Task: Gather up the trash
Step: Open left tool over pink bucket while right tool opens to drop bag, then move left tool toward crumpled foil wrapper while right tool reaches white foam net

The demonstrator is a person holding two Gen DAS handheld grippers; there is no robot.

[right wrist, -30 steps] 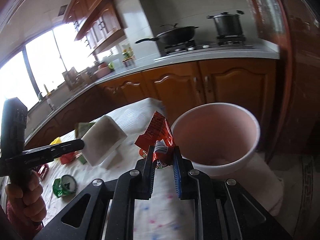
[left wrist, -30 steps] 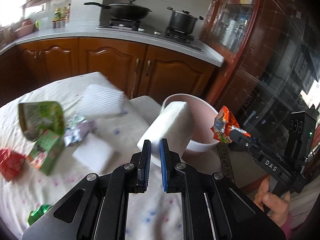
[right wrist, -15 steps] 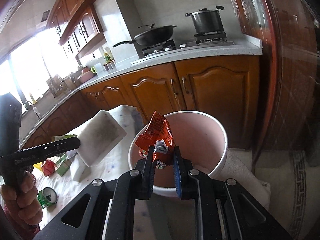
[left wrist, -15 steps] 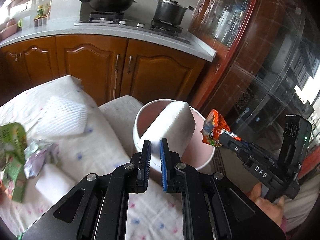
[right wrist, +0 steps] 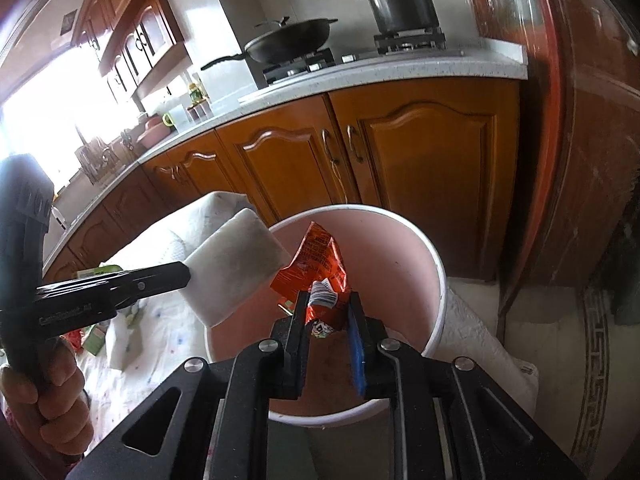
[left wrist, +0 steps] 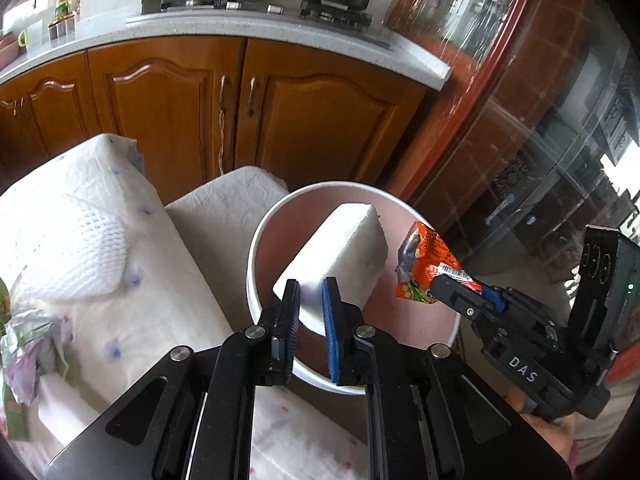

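My left gripper (left wrist: 308,300) is shut on a white foam block (left wrist: 344,248) and holds it over the pink bin (left wrist: 264,240). My right gripper (right wrist: 326,312) is shut on an orange snack wrapper (right wrist: 320,264) and holds it above the same bin (right wrist: 432,264). In the right wrist view the foam block (right wrist: 236,264) hangs over the bin's left rim, beside the wrapper. In the left wrist view the wrapper (left wrist: 424,260) is over the bin's right rim.
The bin stands past the end of a table covered in white cloth (left wrist: 132,312). On it lie a white foam net (left wrist: 68,252), crumpled foil (left wrist: 28,344) and green packets (right wrist: 96,336). Wooden cabinets (left wrist: 200,112) and a glass cabinet (left wrist: 540,120) stand behind.
Both grippers have moved from above the table toward the bin; the foam block and the wrapper now hang over its opening. Both stay shut.
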